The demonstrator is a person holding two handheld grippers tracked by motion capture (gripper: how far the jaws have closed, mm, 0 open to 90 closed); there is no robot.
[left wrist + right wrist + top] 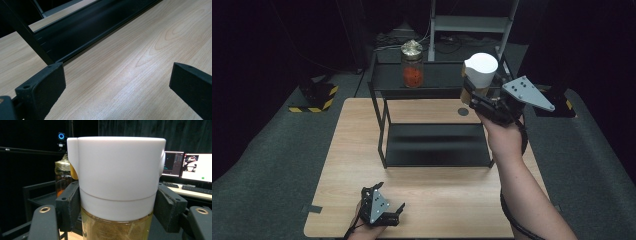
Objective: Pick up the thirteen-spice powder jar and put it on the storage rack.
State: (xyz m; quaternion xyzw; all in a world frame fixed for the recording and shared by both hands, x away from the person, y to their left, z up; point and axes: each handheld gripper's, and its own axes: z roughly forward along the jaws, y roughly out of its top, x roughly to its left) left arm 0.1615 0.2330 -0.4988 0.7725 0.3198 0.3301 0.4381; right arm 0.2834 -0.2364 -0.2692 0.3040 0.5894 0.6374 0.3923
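Gripping a white-capped glass jar (116, 195), right tongs (116, 212); left tongs (117, 87) wide, empty.

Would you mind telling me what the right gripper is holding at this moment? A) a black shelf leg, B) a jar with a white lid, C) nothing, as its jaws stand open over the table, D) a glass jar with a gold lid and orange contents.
B: the right gripper has its jaws pressed on both sides of the white-lidded jar, raised near the black shelf, where the gold-lidded jar stands untouched.
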